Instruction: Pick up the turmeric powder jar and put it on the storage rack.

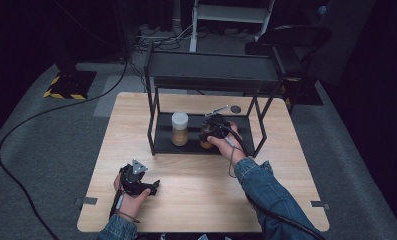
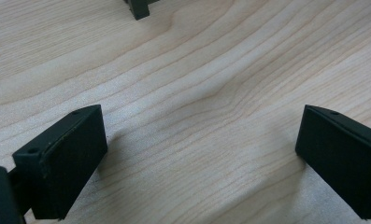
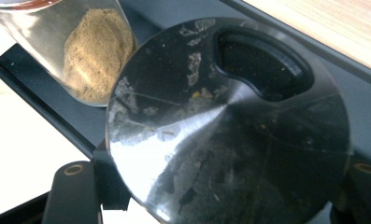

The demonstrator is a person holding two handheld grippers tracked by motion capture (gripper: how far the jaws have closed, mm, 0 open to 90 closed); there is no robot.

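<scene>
Right jaws: we see them on both sides of a jar with a shiny black lid (image 3: 230, 130); they look clamped on it, one jaw at each side, just under the lid.
Right gripper (image 1: 217, 129): it reaches into the black rack (image 1: 206, 72), over the rack's bottom shelf.
Jar we hold: it is on the right part of the rack's bottom shelf. The lid has a curved hole near its edge, and brown dust sticks to it.
How it will handle: we think it is small and light, with hard sides that may be glass. It could slip or crack, so we should squeeze gently and hold the sides, not the smooth lid.
Other jar (image 1: 180, 128): it has a white lid and brown powder inside. It stands on the same shelf, just beside our jar, on its left, so we could bump it.
Left jaws: they are wide apart with nothing between them.
Left gripper (image 1: 136, 181): it rests low over the wooden table (image 1: 196, 200), in front of the rack and well apart from it.
</scene>
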